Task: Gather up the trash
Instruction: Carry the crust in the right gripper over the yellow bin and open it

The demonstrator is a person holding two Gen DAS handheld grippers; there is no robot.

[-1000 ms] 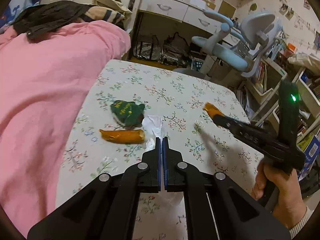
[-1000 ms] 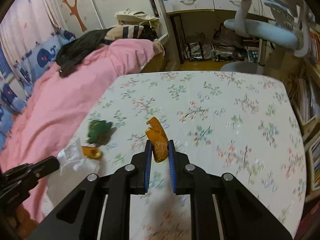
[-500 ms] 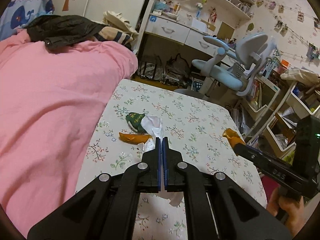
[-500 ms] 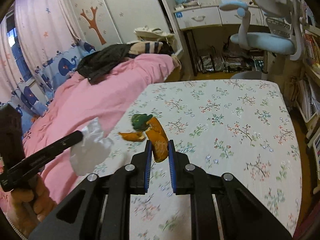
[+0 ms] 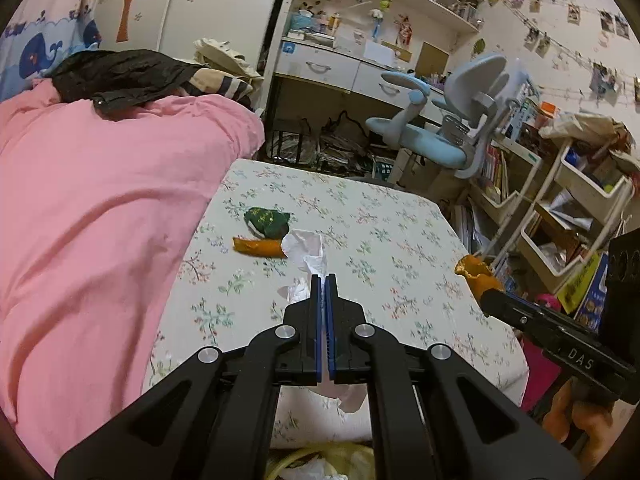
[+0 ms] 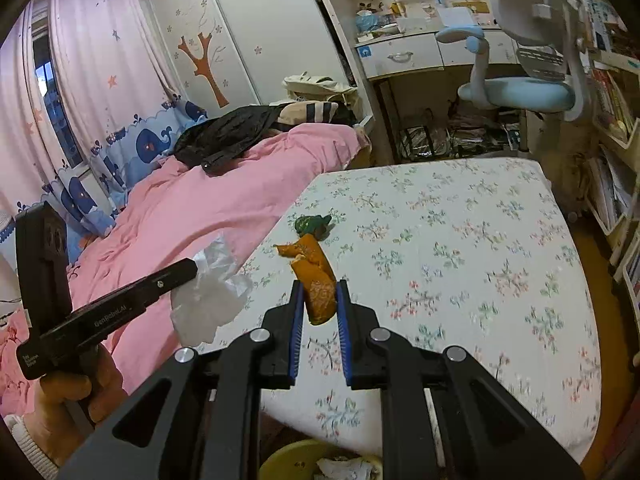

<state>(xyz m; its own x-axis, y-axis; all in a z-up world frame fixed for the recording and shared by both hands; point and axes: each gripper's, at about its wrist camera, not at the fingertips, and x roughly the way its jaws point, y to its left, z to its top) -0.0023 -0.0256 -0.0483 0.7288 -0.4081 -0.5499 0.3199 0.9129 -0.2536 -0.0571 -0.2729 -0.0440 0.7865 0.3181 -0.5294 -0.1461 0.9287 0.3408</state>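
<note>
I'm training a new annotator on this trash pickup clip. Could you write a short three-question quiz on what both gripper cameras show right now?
1. What does the right gripper hold?
2. True or false: the left gripper is empty.
3. Which trash still lies on the floral tabletop? A) a bottle B) a green wrapper and an orange peel C) nothing

Key:
1. A curled orange peel piece, clamped between its pads.
2. False: it pinches a white crumpled plastic.
3. B

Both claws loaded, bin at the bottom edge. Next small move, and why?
Probably bring both claws back over the yellow bin. The left claw is shut on the white wrapper, the right claw on the orange peel, and both loads still look to hang over the bed, ahead of the bin.
</note>
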